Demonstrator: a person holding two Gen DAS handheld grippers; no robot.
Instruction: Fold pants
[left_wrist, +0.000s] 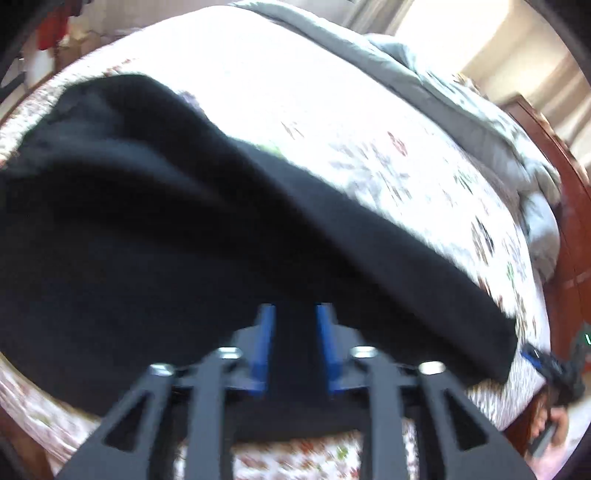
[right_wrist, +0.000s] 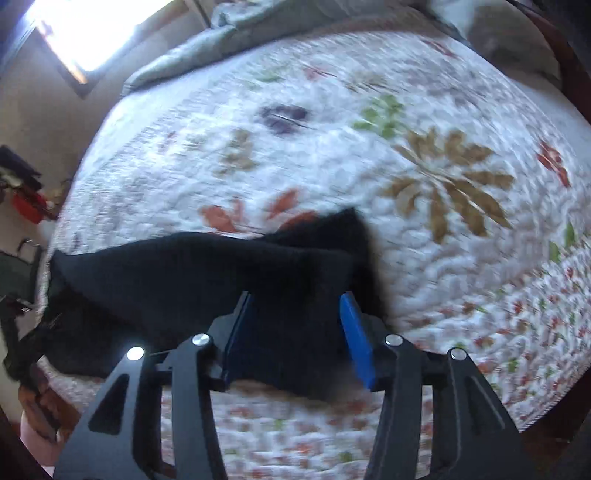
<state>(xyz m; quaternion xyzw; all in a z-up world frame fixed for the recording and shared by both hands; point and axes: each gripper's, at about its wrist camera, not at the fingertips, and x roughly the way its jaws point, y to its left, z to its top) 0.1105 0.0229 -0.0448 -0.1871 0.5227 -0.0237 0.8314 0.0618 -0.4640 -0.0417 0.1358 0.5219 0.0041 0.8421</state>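
The black pants (left_wrist: 155, 229) lie spread on a floral quilt; in the right wrist view they (right_wrist: 192, 269) stretch leftward from the gripper. My left gripper (left_wrist: 294, 314) has its blue pads (left_wrist: 266, 339) a narrow gap apart with black cloth between them, near the pants' near edge. My right gripper (right_wrist: 297, 299) stands wider, its blue pads (right_wrist: 356, 339) on either side of a raised end of the pants. The cloth hides the fingertips. Both views are blurred by motion.
The quilt (right_wrist: 424, 192) covers a bed with a dark wooden frame (left_wrist: 576, 229). A grey blanket (left_wrist: 424, 74) is bunched along the far side. The right gripper shows at the left view's right edge (left_wrist: 554, 365). A bright window (right_wrist: 85, 33) is at the far left.
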